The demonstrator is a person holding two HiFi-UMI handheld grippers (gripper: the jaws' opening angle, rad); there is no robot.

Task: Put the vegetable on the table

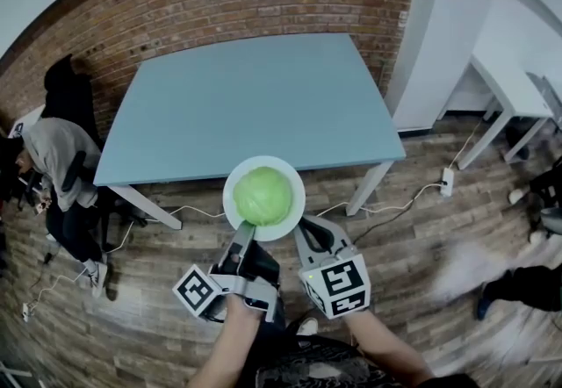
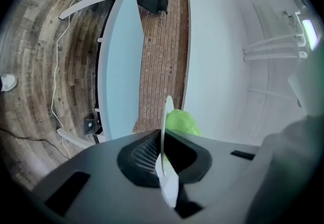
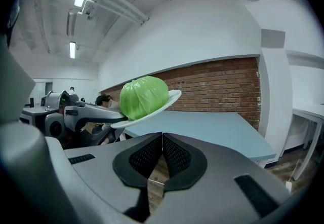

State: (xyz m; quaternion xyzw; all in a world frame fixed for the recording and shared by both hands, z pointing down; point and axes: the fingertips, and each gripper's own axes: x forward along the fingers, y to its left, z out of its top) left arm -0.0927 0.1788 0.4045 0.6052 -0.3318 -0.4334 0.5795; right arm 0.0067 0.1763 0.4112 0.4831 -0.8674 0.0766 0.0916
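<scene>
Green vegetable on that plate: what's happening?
A person is working two hand-held grippers. The left hand-held gripper is shut on the rim of a white plate carrying a green cabbage, in the air just short of the blue table. The right hand-held gripper is shut, empty, beside the plate.

1. The surface spreads a bare blue top from its near edge back to the brick wall.
2. A white plate bearing a cabbage hangs at that near edge. The left hand-held gripper clamps its rim, and the right hand-held gripper, jaws together, sits just beside it.
3. A seated person crowds the surface's left end, and a white pillar stands near its right corner.
4. A power strip lies on the floor by the right leg.
</scene>
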